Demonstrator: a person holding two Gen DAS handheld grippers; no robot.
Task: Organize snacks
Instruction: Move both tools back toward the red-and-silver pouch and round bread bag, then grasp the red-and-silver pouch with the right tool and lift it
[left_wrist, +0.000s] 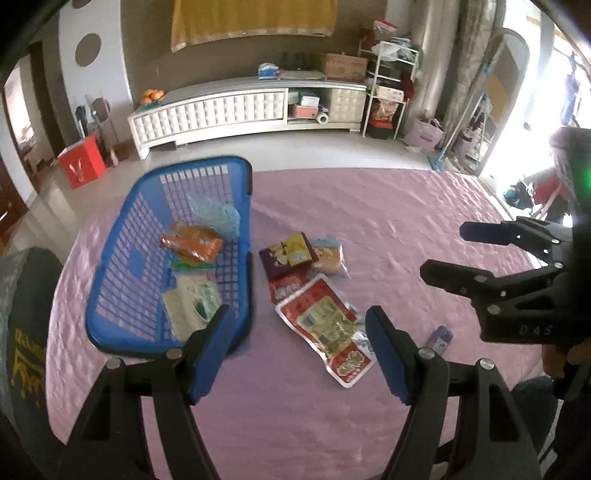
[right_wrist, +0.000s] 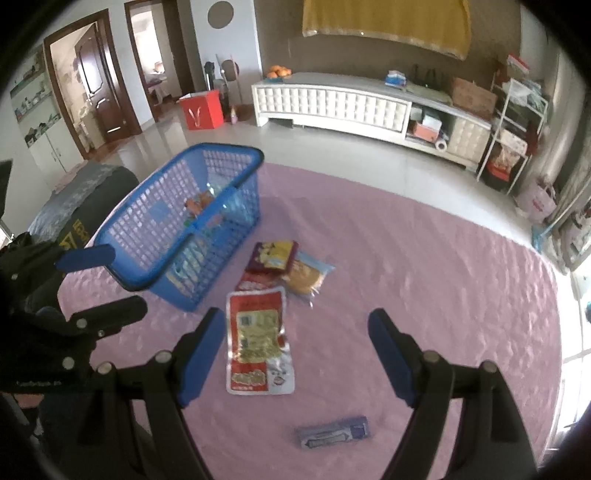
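Observation:
A blue plastic basket (left_wrist: 110, 258) (right_wrist: 229, 148) stands on the left of the pink-clothed table (left_wrist: 388, 221). In it lie an orange packet (left_wrist: 192, 243), a white-green packet (left_wrist: 192, 302) and a pale blue bag (left_wrist: 218, 214). To its right lie a large red-and-yellow packet (left_wrist: 321, 325) (right_wrist: 258, 336), a purple-yellow packet (left_wrist: 288, 254) (right_wrist: 273, 254), a bread pack (left_wrist: 332, 258) (right_wrist: 306, 277) and a small purple gum pack (left_wrist: 439, 338) (right_wrist: 334, 437). My left gripper (left_wrist: 299, 314) (right_wrist: 125, 278) hangs open above the table between basket and red packet, holding nothing. My right gripper (right_wrist: 295, 315) (left_wrist: 445, 251) is open and empty, above the cloth right of the red packet.
A dark cushion with yellow print (left_wrist: 26, 314) sits at the table's left edge. Beyond the far edge are a bare floor, a red box (left_wrist: 83, 162) and a long white cabinet (left_wrist: 221, 110). A hand (left_wrist: 565, 354) grips the right gripper's handle.

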